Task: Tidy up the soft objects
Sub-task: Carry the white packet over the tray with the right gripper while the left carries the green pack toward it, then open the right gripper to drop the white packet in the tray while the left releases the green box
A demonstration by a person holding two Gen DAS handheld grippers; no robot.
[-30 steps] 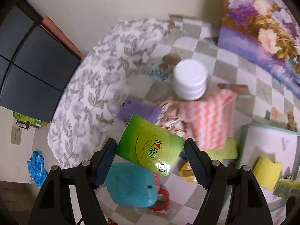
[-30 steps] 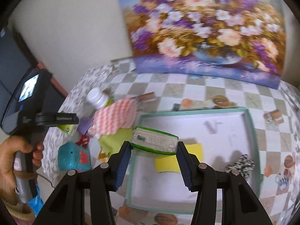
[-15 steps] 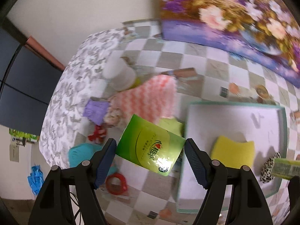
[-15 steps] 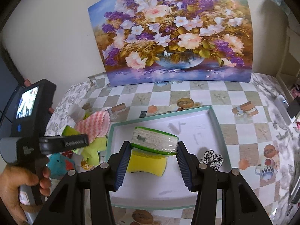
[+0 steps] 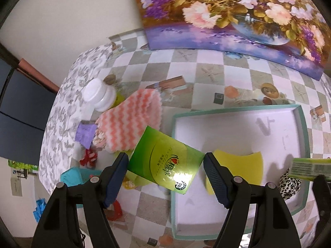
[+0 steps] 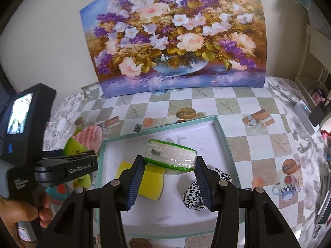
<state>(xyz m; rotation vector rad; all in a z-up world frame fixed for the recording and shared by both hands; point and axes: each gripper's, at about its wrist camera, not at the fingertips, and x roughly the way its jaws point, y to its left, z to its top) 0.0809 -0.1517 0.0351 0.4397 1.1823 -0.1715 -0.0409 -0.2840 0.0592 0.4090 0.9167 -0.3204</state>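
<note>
1. Green tissue pack (image 5: pixel 165 162) sits clamped between the pads of your left gripper (image 5: pixel 165 165), hanging over the left rim of the teal tray (image 5: pixel 238 108), part over the tray and part over the bench (image 5: pixel 211 70).
2. Your right gripper (image 6: pixel 169 164) is closed on a clear-wrapped pack with green edging (image 6: pixel 170 157), held above the inside of the tray, over the yellow sponge (image 6: pixel 152 183) and just left of the leopard-print cloth (image 6: pixel 193 194).
3. Both grippers point steeply down at the tray; your left hand (image 6: pixel 22 210) wraps the handle at the lower left of the right wrist view.
4. Only the left wrist view shows the heap left of the tray: the pink zigzag cloth (image 5: pixel 130 124), white-capped bottle (image 5: pixel 99 97), purple piece (image 5: pixel 85 134) and teal item (image 5: pixel 71 176).
5. Only the right wrist view shows the whole flower painting (image 6: pixel 175 41) standing behind the tray, and the left gripper's body with its small lit screen (image 6: pixel 18 113).
</note>
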